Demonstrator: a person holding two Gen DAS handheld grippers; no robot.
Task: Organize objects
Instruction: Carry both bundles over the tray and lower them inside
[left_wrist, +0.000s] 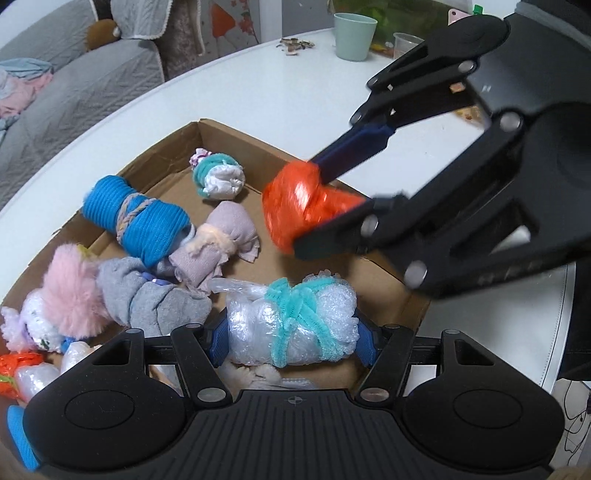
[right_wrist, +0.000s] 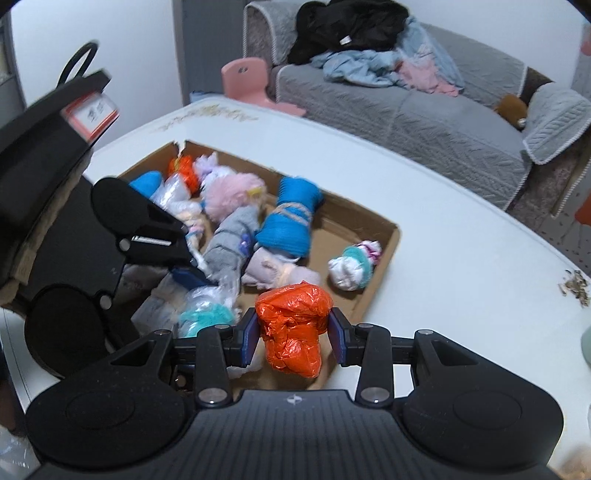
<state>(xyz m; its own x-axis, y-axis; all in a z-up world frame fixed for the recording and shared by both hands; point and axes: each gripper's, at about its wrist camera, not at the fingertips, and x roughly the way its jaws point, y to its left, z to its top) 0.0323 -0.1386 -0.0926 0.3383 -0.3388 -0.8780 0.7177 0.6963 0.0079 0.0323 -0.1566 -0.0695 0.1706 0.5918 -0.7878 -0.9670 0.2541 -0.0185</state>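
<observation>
A shallow cardboard box on the white table holds several bundles. My left gripper is shut on a clear plastic bundle tied with teal pipe cleaner, low over the box's near side. My right gripper is shut on an orange plastic bundle and holds it above the box's right part; it also shows in the left wrist view. In the box lie a blue roll, a mauve bundle, a grey bundle, a pink furry bundle and a white-teal bundle.
A green cup and a clear cup stand at the table's far edge, with crumbs beside them. A grey sofa with clothes and a pink chair stand beyond the table.
</observation>
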